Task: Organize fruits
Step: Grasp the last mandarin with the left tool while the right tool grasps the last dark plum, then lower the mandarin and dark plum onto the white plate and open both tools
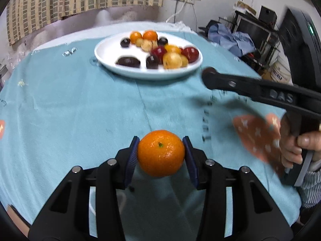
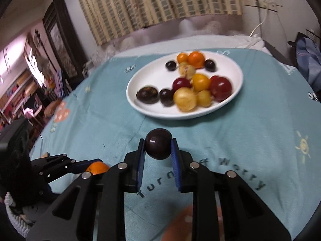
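An orange mandarin [image 1: 161,153] sits between the blue pads of the left gripper [image 1: 161,154], which press on its two sides and hold it above the near part of the teal tablecloth [image 1: 80,104]. In the right wrist view the same mandarin shows only as an orange sliver [image 2: 97,168] at the lower left, inside that gripper's fingers. A dark round plum [image 2: 158,143] is clamped at the tips of the right gripper [image 2: 158,147], its blue pads closed against both sides of the fruit, clear of the cloth. From the left wrist view the right gripper comes in from the right as a black bar, with the person's hand [image 1: 295,148] wrapped round its handle.

Farther off, in the middle of the table, lies a white oval plate [image 2: 152,80] with a mixed heap: dark plums, yellow fruits, red ones, and small orange ones at its far edge. Printed letters and a sun figure [image 2: 303,145] mark the cloth on the near right. A striped curtain [image 2: 160,6] hangs behind the table.
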The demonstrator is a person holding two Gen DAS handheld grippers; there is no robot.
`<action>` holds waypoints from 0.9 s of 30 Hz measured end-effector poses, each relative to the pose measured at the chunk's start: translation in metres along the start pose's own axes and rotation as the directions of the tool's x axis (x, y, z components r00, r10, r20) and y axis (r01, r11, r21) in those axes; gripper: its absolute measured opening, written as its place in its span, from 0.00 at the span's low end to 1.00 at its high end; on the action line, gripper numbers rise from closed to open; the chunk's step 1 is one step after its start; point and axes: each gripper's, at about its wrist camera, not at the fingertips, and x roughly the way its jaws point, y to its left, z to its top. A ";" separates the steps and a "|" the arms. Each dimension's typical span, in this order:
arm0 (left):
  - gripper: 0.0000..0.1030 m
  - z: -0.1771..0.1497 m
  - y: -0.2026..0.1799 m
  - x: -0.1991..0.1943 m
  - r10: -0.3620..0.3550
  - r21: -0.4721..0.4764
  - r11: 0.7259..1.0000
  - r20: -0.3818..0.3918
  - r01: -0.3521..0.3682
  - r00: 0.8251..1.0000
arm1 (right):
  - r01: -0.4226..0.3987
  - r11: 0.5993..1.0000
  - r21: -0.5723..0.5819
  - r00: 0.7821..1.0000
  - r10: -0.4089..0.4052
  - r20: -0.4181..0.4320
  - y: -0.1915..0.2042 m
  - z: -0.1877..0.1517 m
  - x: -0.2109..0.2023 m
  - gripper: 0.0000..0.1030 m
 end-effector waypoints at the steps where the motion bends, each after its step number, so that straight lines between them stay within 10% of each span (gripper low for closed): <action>1: 0.44 0.007 0.003 -0.002 0.009 -0.002 1.000 0.014 -0.009 1.000 | -0.002 1.000 0.012 1.000 0.001 0.009 -0.003 0.003 -0.003 0.24; 21: 0.43 0.164 0.055 0.089 0.100 -0.102 0.991 0.086 -0.091 0.991 | 0.097 0.982 0.163 0.994 -0.104 0.033 -0.077 0.117 0.083 0.25; 27: 0.67 0.166 0.055 0.097 0.136 -0.097 0.987 0.114 -0.125 0.984 | 0.140 0.974 0.176 0.990 -0.142 -0.001 -0.087 0.122 0.100 0.27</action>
